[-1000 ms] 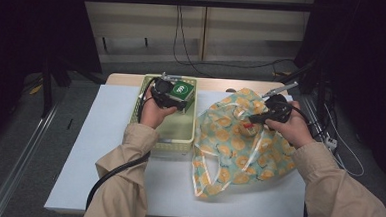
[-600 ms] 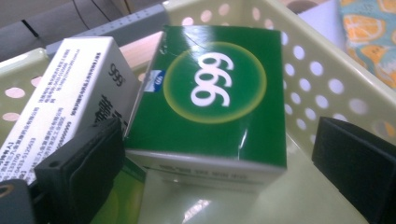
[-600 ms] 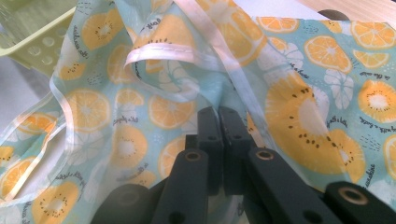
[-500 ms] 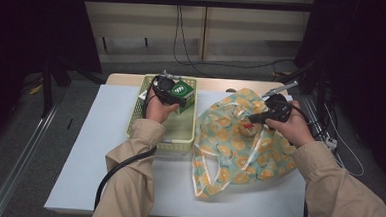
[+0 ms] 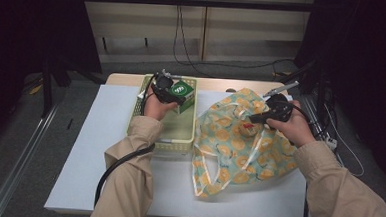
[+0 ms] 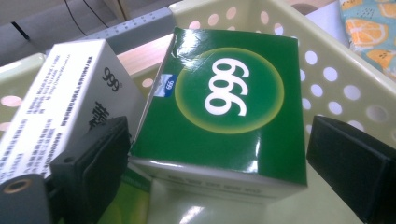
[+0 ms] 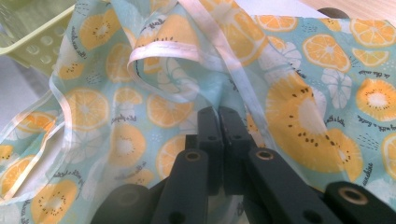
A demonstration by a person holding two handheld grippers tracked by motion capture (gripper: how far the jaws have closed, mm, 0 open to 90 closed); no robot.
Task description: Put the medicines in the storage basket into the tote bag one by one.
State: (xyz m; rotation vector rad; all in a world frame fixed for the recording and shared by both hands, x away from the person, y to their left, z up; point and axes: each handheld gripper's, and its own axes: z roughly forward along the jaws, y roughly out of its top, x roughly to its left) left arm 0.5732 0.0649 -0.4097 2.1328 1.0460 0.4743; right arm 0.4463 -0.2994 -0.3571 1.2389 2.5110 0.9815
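Squarely between the left gripper's (image 6: 215,168) spread fingers (image 6: 91,172), the green box (image 6: 229,107).

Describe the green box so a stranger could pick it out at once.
Find the pale green basket on the table's left half. At its far end, between the open jaws of the left gripper, sits the green box. It shows a big white 999, unlike the white box beside it.

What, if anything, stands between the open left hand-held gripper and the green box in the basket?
Nothing visible. The left hand-held gripper has its jaws spread either side of the green box in the basket. A white box leans beside the green one, next to one jaw, not in the gap.
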